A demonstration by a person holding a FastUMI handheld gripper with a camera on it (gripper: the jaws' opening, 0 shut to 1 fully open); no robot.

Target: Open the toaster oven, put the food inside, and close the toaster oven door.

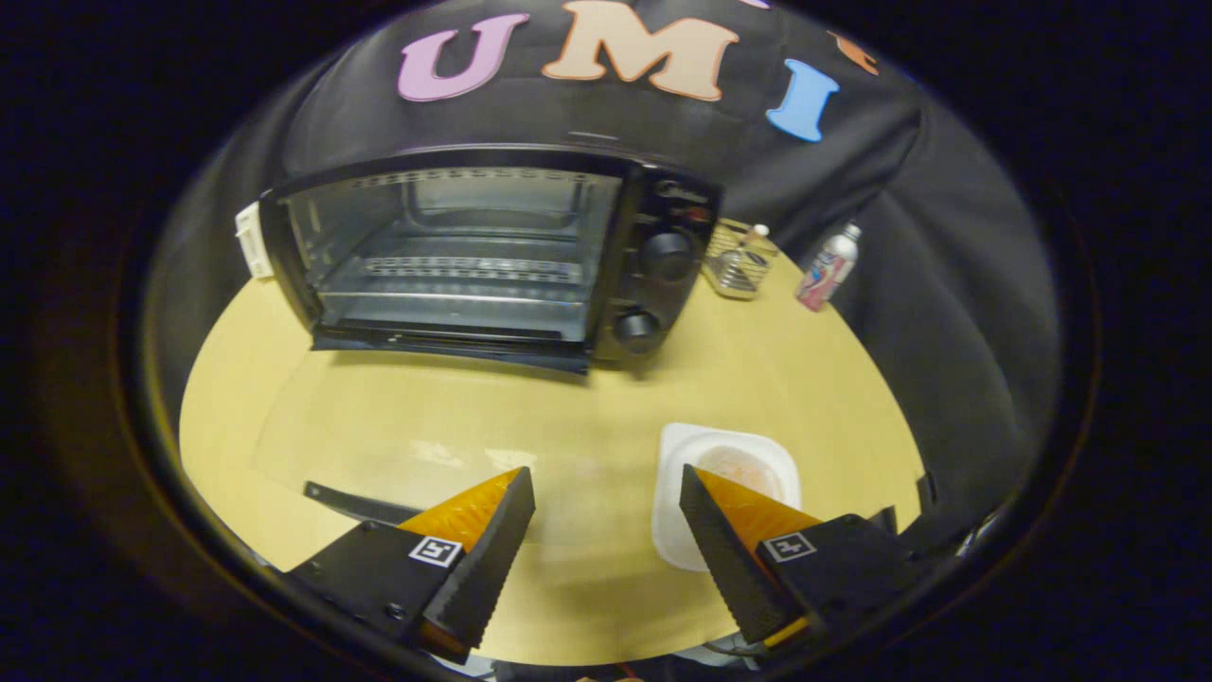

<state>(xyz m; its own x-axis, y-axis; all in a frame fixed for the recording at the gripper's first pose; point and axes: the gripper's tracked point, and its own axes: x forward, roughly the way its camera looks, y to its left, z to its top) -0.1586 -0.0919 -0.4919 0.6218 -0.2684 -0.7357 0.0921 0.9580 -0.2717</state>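
A black toaster oven stands at the far side of the round table with its door folded down flat in front of it. Its cavity shows a wire rack and no food. A white square plate with a pale round piece of food rests on the table near me, partly under my right finger. My gripper hovers above the table, open, with nothing between its fingers. The food lies just ahead of the right fingertip.
The light wooden table has its edge close on the right. Beside the oven's knobs stands a wire basket with a small bottle, and further right a spray can. A dark strip lies by my left finger.
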